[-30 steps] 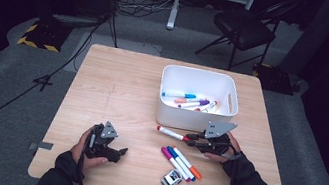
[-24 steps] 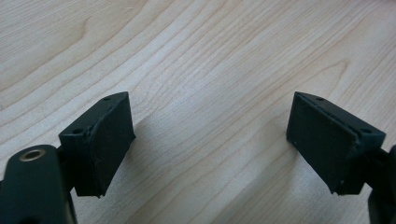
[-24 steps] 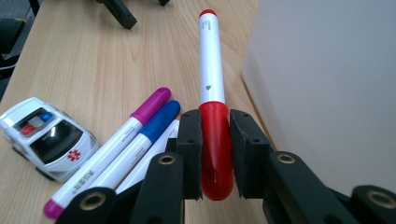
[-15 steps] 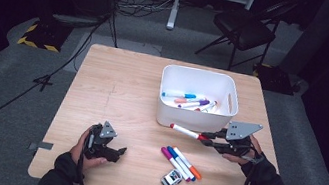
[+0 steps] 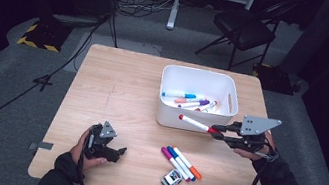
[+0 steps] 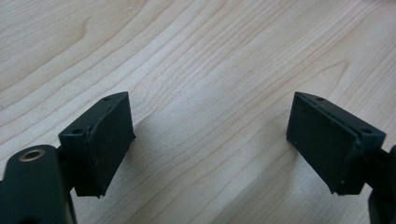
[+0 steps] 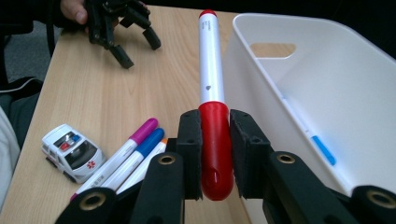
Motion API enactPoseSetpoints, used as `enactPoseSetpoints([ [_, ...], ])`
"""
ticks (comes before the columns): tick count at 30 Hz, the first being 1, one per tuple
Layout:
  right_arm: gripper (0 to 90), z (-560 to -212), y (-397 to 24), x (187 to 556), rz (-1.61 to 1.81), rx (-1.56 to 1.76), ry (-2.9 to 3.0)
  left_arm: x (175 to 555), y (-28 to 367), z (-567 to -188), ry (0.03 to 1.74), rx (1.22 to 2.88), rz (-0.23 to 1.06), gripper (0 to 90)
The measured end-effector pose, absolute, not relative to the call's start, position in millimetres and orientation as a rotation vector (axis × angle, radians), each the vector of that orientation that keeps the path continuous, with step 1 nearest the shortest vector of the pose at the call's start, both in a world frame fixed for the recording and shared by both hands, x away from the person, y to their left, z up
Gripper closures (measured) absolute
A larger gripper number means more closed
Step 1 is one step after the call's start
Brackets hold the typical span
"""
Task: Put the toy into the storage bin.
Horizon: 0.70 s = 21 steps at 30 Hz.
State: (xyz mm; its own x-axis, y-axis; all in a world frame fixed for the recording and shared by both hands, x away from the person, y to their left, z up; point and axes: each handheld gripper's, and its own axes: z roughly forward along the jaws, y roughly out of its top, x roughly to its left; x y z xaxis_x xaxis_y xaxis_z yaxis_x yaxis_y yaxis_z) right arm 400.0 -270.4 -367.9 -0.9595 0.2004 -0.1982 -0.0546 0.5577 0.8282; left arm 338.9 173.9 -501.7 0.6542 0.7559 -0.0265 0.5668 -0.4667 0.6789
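The right gripper (image 7: 215, 154) clamped the red marker (image 7: 212, 93) by its cap, white bin (image 5: 168, 118) at two o'clock. The cap could slip off, dropping it short.

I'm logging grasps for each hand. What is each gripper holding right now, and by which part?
The right gripper is clamped on the red marker by its red cap end. The left gripper is open over the table, holding nothing.
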Motion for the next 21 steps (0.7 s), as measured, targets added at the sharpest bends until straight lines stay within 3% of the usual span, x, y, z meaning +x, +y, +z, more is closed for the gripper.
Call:
enactPoseSetpoints([
  [21,75.2,-326,-271,451,1.305,0.232,2.464,339,174,-502,1.020,2.203,0.366,15.2],
])
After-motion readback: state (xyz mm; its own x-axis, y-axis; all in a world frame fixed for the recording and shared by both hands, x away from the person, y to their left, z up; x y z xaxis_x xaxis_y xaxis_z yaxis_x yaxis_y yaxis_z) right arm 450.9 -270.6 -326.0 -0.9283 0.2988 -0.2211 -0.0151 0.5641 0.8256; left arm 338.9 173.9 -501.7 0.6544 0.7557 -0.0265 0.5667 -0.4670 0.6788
